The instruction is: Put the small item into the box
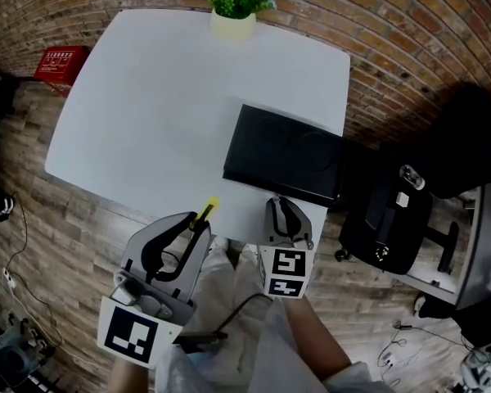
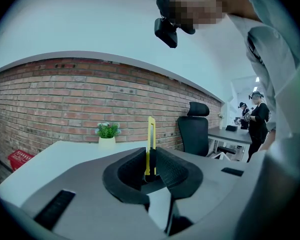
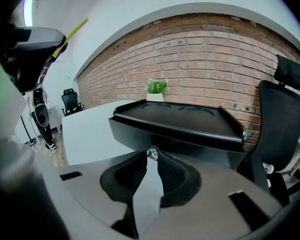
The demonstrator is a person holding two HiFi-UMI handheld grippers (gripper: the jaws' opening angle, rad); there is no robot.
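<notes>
A black box point(image 1: 286, 154) lies open on the right side of the white table point(image 1: 164, 97); in the right gripper view the box point(image 3: 180, 116) is just ahead, slightly above the jaws. My right gripper point(image 1: 280, 209) is at the table's near edge, right in front of the box. It point(image 3: 153, 156) is shut on a small silvery item point(image 3: 152, 153) pinched at the tips. My left gripper point(image 1: 196, 226) is off the near edge, left of the right one. It point(image 2: 151, 159) is shut on a thin yellow utility knife point(image 2: 150, 144) that stands upright; the knife point(image 1: 207, 211) points toward the table.
A potted plant point(image 1: 236, 2) stands at the table's far edge. A red basket point(image 1: 61, 62) sits on the wood floor at the left. A black office chair point(image 1: 393, 219) stands right of the table, close to the box. People point(image 2: 255, 114) stand at desks in the background.
</notes>
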